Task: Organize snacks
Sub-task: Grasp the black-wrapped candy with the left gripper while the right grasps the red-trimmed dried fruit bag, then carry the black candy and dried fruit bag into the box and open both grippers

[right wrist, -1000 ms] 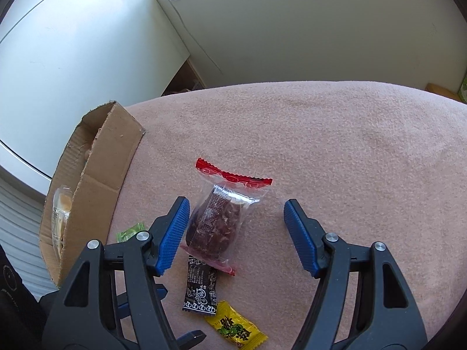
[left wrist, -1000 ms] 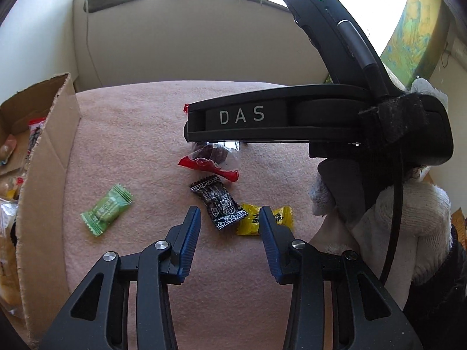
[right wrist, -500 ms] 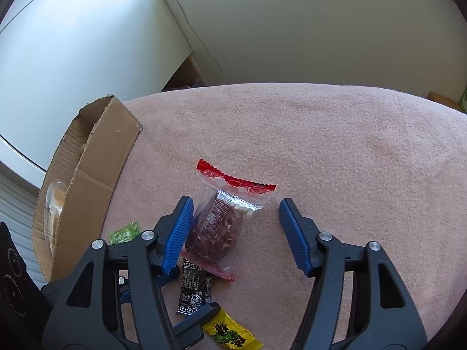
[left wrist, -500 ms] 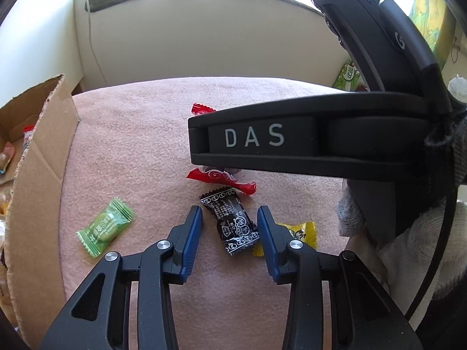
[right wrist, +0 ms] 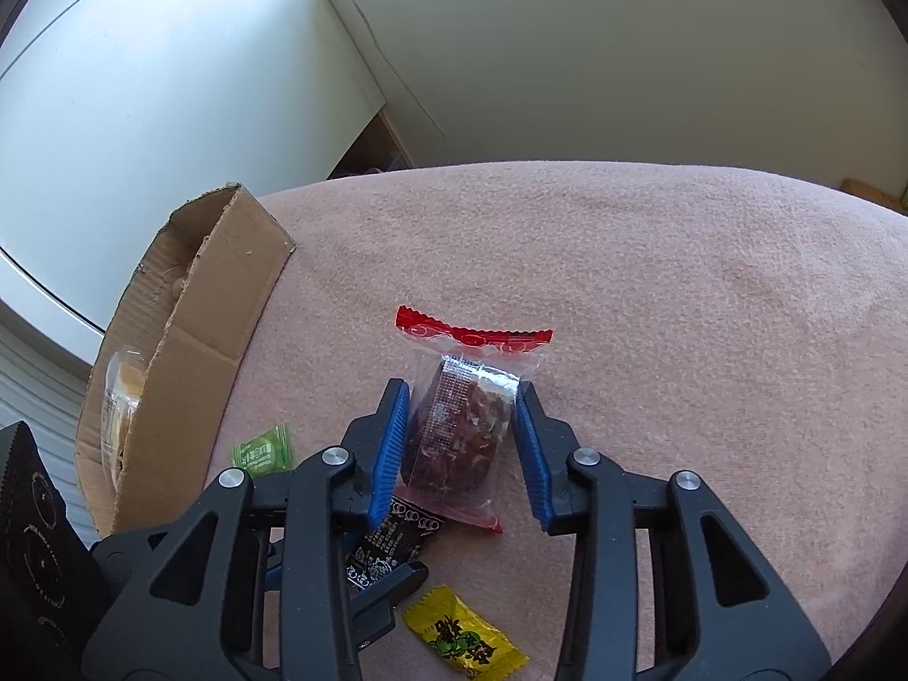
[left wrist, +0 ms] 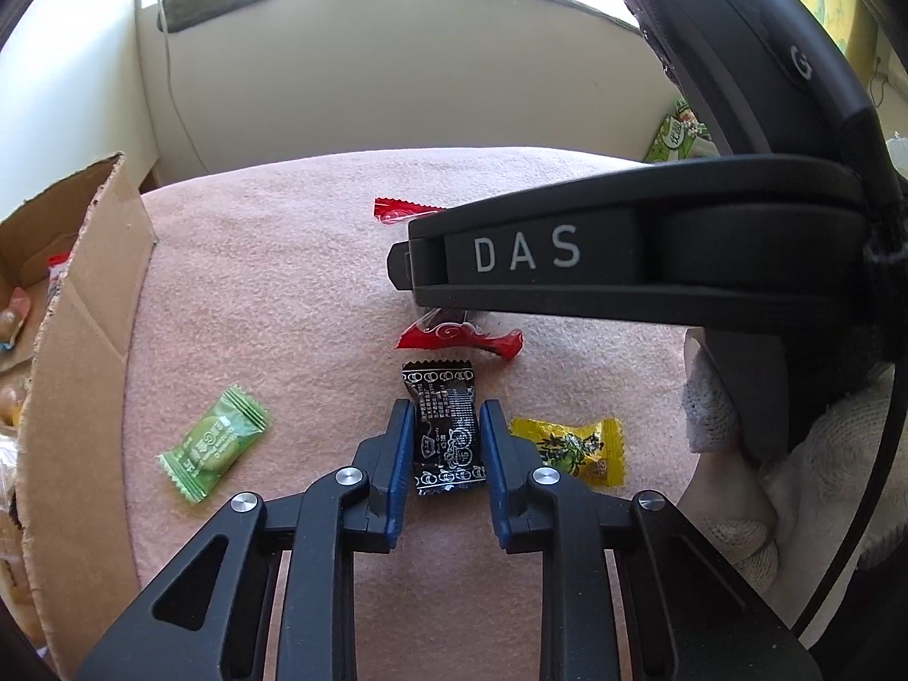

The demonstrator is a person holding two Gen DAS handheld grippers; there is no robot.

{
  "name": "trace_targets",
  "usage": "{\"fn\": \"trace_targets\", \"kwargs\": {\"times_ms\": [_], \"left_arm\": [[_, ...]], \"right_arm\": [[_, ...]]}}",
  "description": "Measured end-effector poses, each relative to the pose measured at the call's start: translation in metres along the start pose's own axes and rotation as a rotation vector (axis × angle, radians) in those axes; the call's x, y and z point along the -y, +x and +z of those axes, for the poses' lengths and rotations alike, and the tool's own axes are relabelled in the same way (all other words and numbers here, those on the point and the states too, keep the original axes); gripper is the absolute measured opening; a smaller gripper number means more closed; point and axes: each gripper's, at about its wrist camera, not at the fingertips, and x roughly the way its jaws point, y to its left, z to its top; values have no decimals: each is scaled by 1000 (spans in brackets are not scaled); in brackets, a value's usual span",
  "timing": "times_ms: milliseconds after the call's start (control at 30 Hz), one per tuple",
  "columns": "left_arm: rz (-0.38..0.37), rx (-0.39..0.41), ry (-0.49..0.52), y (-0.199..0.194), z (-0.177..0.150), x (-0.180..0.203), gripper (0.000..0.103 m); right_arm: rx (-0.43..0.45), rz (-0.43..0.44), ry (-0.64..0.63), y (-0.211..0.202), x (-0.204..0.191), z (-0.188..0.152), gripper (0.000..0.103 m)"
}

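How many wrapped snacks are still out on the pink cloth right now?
4. Black packet between the left tongs; red-edged clear packet between the right tongs; green candy near the cardboard box; yellow candy beside the black one. More could be hidden.

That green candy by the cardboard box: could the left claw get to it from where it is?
Probably yes. The green candy lies alone on open blanket, nothing blocking it, but the left claw already straddles the black packet.

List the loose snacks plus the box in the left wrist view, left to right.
cardboard box → green candy → black packet, between the left gripper fingers → yellow candy. The red-trimmed clear packet sits above the black one, so it is left out.
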Motion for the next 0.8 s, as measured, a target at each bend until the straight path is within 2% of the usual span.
{"fn": "trace_targets", "kwargs": {"times_ms": [300,567,800], "left_arm": [[-2,19,-11,-16,-7,-13,21],[2,70,-25,-57,-10,-26,21],[38,126,-43,-89,-13,-48,21]], "right_arm": [[23,-15,12,-7,6,1,36],[72,-14,17,-25,4,4,35],[116,5,12,-40,-8,5,35]]}}
